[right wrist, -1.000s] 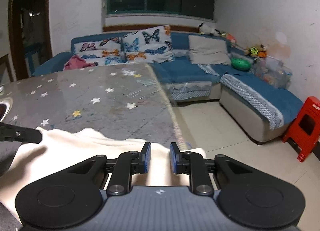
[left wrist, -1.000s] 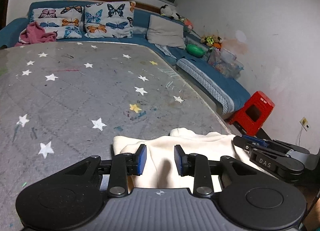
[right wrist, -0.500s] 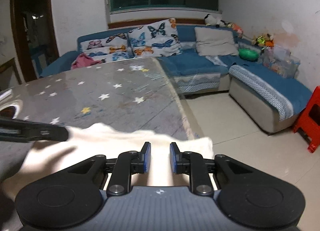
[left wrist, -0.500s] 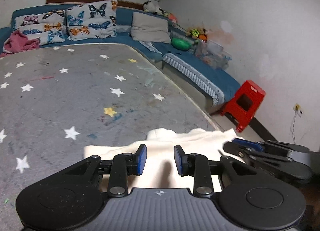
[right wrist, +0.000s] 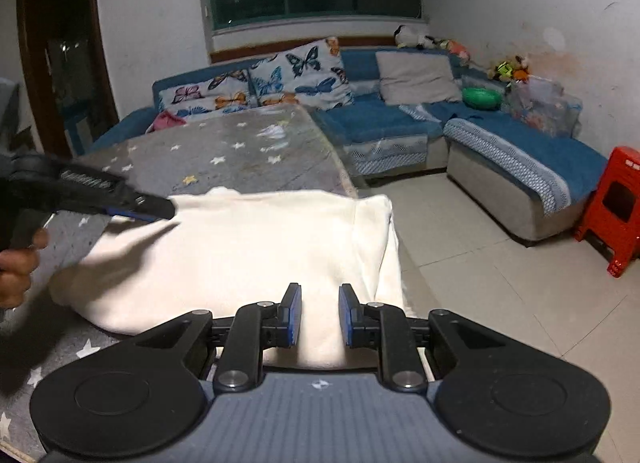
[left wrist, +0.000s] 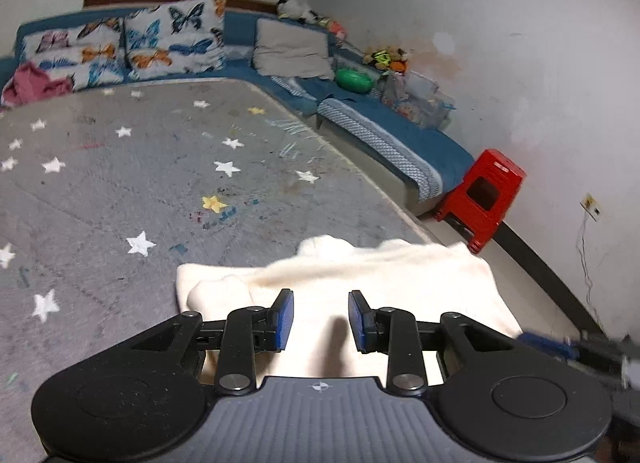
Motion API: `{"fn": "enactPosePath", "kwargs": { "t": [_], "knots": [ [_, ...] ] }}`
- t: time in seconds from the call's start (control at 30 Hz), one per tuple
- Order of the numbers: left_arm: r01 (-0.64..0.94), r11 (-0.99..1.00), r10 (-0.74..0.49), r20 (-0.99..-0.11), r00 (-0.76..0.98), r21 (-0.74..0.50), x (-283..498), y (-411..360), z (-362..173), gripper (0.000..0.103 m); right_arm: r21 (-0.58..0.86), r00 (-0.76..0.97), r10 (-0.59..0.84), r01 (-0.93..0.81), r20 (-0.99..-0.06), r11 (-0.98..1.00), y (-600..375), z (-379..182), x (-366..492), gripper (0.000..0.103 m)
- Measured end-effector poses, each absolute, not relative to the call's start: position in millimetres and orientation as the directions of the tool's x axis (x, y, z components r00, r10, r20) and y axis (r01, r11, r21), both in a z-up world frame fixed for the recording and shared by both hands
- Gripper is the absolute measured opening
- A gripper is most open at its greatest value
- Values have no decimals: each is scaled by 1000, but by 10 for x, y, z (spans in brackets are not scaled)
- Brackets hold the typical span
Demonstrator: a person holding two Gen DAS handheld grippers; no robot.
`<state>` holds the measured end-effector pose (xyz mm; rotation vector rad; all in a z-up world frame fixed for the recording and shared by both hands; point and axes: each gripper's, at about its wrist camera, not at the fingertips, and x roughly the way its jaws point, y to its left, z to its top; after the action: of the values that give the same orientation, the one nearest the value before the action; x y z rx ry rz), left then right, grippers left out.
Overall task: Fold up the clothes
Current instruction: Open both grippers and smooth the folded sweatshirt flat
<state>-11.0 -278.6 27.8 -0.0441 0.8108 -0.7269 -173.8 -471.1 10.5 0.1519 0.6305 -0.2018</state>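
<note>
Garment on table corner: grip and fold guidance

Cream garment (right wrist: 240, 247) lies on the star-patterned table (left wrist: 120, 183), at the near corner closest to the red stool (left wrist: 486, 199), its right edge overhanging. Its long axis runs along the near table edge; a bump, possibly a collar, points toward the sofa (right wrist: 384, 119). Left gripper (left wrist: 320, 319) and right gripper (right wrist: 319, 315) hover above it, jaws apart, holding nothing. For any fold, pinch matching edges, lift evenly, and align hems.
</note>
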Motion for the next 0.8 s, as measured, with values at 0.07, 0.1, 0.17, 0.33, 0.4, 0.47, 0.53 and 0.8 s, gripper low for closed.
{"fn": "enactPosePath", "kwargs": {
  "t": [0.07, 0.1, 0.17, 0.33, 0.4, 0.47, 0.53, 0.8],
  "knots": [
    [585, 758, -605, -646, 465, -289, -221, -2723, 290, 32, 82, 799, -148, 239, -583, 967, -4703, 142, -1782, 18],
    [590, 757, -604, -647, 465, -283, -276, -2692, 296, 32, 83, 803, -152, 243, -576, 967, -4699, 160, -1804, 19],
    [599, 754, -602, -647, 467, -270, -387, -2630, 309, 32, 83, 801, -145, 235, -581, 968, -4687, 138, -1827, 18],
    [622, 747, -597, -650, 470, -236, -663, -2474, 339, 32, 38, 786, -168, 236, -594, 971, -4605, 73, -1857, 19],
    [619, 749, -596, -648, 474, -237, -722, -2434, 340, 34, 33, 795, -170, 232, -583, 972, -4559, 120, -1860, 19],
    [612, 753, -596, -645, 477, -243, -755, -2410, 333, 34, 32, 802, -166, 225, -574, 974, -4508, 150, -1858, 19],
    [610, 756, -591, -649, 480, -238, -782, -2421, 314, 34, 36, 803, -162, 223, -574, 974, -4460, 162, -1838, 20],
    [586, 772, -577, -660, 481, -247, -787, -2395, 266, 34, 15, 773, -166, 221, -613, 975, -4325, 67, -1738, 25]
  ]
}}
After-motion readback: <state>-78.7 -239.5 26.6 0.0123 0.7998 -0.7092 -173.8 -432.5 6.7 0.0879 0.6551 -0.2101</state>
